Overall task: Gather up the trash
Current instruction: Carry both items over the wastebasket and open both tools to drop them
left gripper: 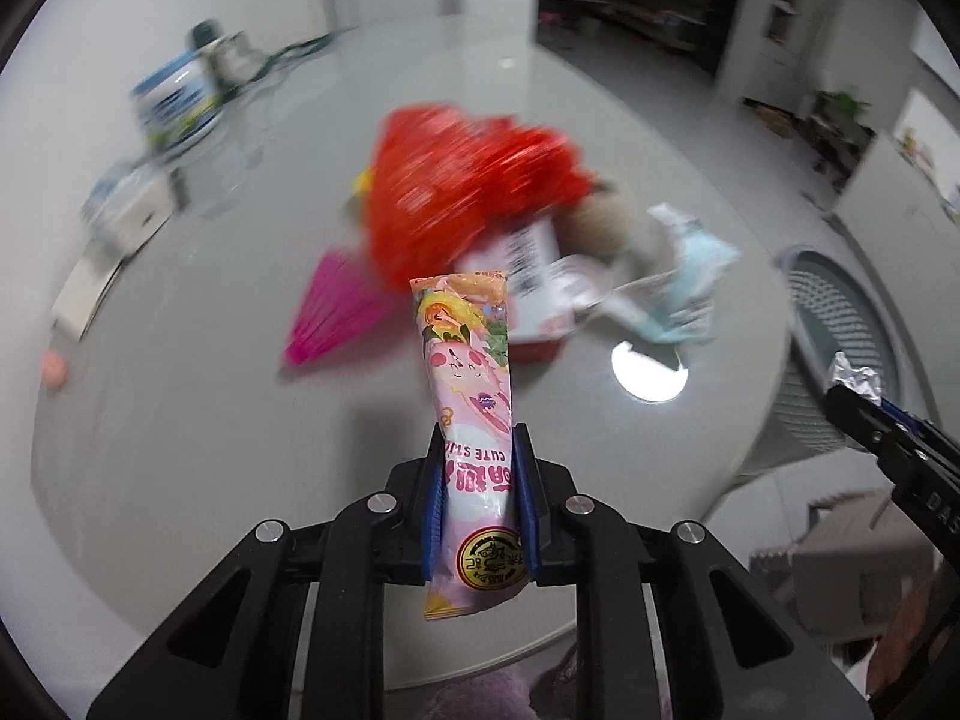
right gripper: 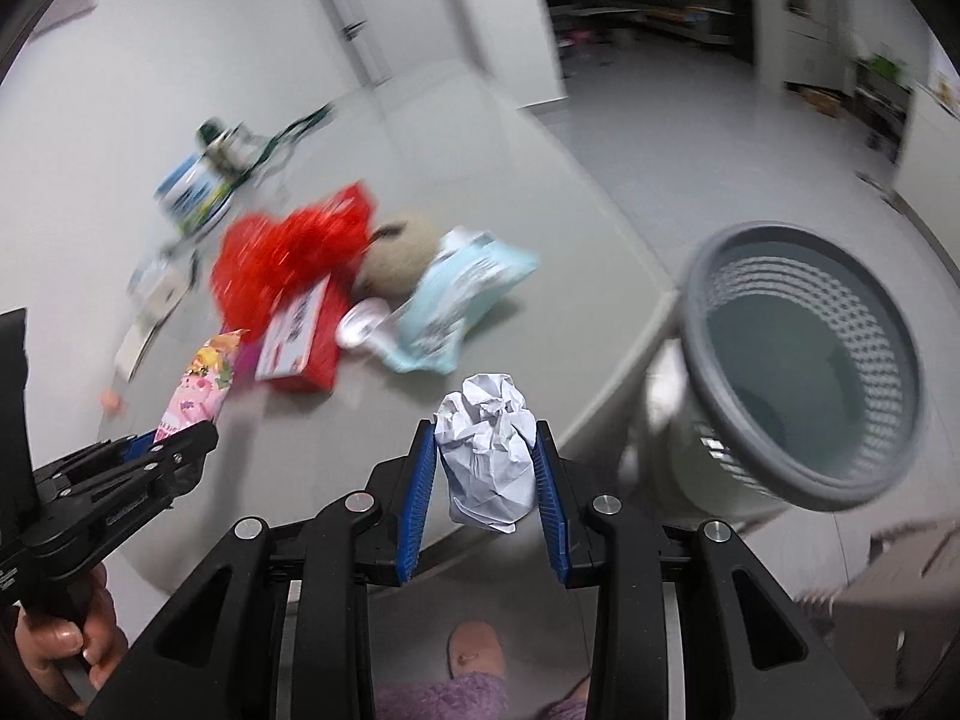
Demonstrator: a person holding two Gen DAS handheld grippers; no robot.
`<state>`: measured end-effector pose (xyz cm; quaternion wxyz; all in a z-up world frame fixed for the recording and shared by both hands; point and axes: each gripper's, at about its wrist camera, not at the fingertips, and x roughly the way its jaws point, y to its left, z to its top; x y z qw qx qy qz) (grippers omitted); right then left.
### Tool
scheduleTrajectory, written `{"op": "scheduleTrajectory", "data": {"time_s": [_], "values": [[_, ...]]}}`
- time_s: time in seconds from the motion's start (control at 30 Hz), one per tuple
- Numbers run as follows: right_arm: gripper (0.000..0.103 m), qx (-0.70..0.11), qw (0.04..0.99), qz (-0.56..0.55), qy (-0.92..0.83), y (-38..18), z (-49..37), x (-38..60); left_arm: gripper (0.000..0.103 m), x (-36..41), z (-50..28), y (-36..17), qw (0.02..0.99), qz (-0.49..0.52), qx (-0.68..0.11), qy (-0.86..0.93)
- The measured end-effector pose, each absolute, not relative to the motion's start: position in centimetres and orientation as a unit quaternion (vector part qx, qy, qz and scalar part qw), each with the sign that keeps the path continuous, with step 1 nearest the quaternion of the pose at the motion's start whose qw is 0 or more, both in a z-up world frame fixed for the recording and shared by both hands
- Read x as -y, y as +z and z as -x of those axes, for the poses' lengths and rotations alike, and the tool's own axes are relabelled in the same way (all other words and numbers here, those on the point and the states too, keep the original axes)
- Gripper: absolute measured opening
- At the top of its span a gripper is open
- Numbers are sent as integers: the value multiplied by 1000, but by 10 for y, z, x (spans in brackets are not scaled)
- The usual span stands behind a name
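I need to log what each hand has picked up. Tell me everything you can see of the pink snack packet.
The pink snack packet is a long, narrow, glossy plastic sachet printed with cartoon figures, yellow and green near its far end, a round gold seal near its lower end. It looks sealed and slightly puffed. The left gripper clamps it between blue pads, holding it roughly upright above the grey table, clear of the other litter.

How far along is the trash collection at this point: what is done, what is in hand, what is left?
Done: nothing visibly; the grey basket looks empty inside. In hand: the left tool is shut on a pink snack wrapper, and the right tool is shut on a crumpled paper ball. Left: a red bag, a light blue packet and a red and white box lie on the table.
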<state>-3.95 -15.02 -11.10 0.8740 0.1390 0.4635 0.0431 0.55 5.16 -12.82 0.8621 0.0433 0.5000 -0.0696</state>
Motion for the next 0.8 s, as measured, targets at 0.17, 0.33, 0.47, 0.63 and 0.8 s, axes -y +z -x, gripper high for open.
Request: {"op": "scheduleTrajectory", "data": {"time_s": [0.17,0.33,0.47,0.63,0.8], "values": [[31,-440,884,-158,-20,-92,50,208,20,8,-15,-96,874,-78,-462,-132],[31,-425,889,-160,-63,-86,54,288,20,102,-26,-83,872,-92,-441,-192],[31,-436,882,-158,-81,-98,52,354,20,178,-30,-92,860,-83,-450,-224],[31,-466,868,-157,-68,-126,41,409,20,250,-30,-123,838,-81,-485,-239],[31,-481,863,-148,-41,-150,27,432,21,282,-38,-154,826,-88,-506,-232]]}}
